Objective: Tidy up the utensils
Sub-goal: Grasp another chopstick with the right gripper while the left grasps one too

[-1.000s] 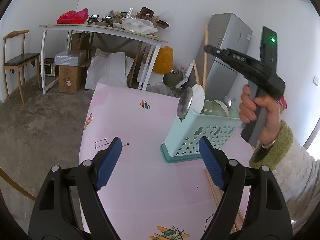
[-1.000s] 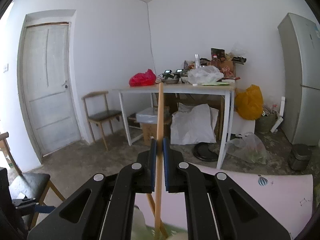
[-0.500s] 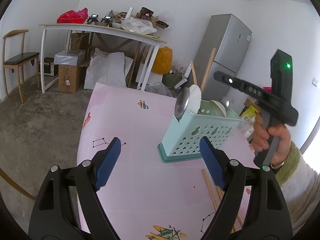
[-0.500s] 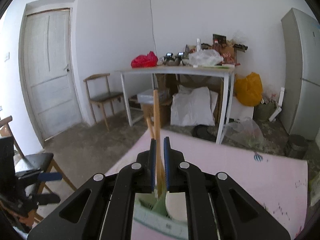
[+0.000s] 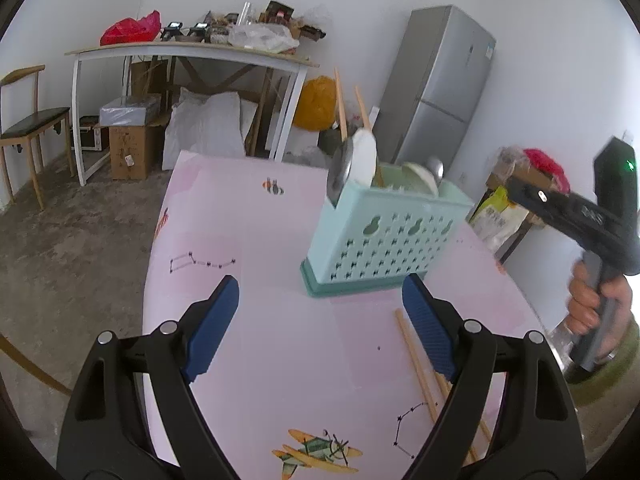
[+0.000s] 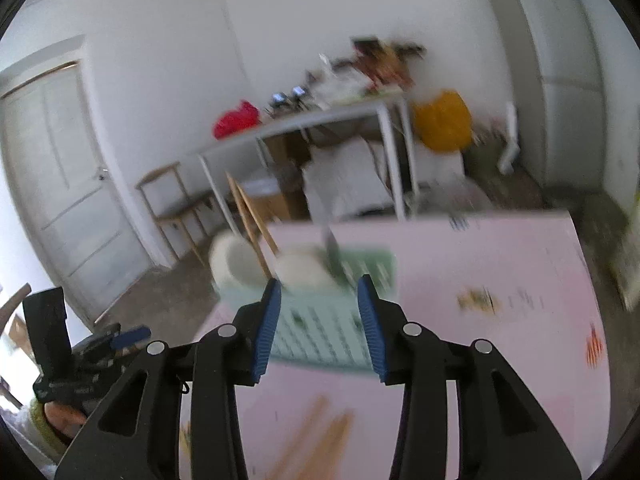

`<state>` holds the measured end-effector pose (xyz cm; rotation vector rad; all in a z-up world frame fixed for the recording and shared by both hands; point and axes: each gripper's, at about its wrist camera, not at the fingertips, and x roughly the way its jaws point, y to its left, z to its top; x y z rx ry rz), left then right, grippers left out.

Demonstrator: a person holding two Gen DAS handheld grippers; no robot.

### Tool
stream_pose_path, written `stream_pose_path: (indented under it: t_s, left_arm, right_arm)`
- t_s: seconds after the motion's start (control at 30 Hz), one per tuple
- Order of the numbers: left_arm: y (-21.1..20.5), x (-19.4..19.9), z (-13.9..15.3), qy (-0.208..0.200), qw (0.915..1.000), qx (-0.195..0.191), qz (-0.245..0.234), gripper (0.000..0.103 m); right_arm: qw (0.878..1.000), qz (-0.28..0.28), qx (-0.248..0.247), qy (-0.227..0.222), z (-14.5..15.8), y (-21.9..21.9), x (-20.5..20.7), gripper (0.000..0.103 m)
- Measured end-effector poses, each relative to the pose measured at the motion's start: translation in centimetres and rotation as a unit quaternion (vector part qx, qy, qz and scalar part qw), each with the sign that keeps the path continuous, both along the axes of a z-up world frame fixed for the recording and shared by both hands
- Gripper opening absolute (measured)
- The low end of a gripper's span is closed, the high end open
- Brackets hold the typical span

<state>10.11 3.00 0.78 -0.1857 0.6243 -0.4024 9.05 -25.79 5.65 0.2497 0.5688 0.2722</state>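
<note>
- Left wrist view: the left claw (image 5: 316, 312) stands wide open and empty above the pink desk (image 5: 248, 240). The caddy (image 5: 380, 240) stands ahead of it, a little to the right, well apart from its pads.
- Two chopsticks (image 5: 340, 108) stand upright in the caddy's far end, beside a white spoon (image 5: 366, 156). More loose chopsticks (image 5: 416, 356) lie flat on the desk just under this claw's right finger (image 5: 428, 336), their long axis running away from the camera toward the caddy.
- The right claw's handle (image 5: 592, 224) shows at the right edge, held in a hand (image 5: 592, 308), off to the caddy's side.
- Right wrist view, blurred: the right claw (image 6: 320, 328) is part open with nothing between its pads; its jaws have just been opening. The caddy (image 6: 320, 332) sits just beyond and below its tips.
- The loose chopsticks (image 6: 316, 436) lie below and nearer than the caddy, pointing roughly toward it.
- My judgement: the left claw is nearer the loose pair, so it may take them next, pads set across their length.
</note>
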Motion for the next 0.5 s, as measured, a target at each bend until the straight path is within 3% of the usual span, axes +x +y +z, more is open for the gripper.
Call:
stream_pose_path:
  t_s: [0.27, 0.37, 0.5]
  left_arm:
    - [-3.2, 0.0, -3.4, 0.077, 0.9930, 0.089, -0.009, 0.080]
    - [-4.5, -0.2, -4.9, 0.106, 0.9878, 0.112, -0.020, 0.080]
    - [-5.9, -0.4, -6.5, 0.133, 0.9824, 0.126, -0.033, 0.080]
  right_arm:
    - [0.985, -0.023, 0.003, 0.174, -8.6, 0.0, -3.5, 0.039]
    - [0.978, -0.019, -0.003, 0.207, -11.0, 1.2, -4.4, 0.039]
    - [0.972, -0.014, -0.035, 0.231, -12.8, 2.7, -4.7, 0.028]
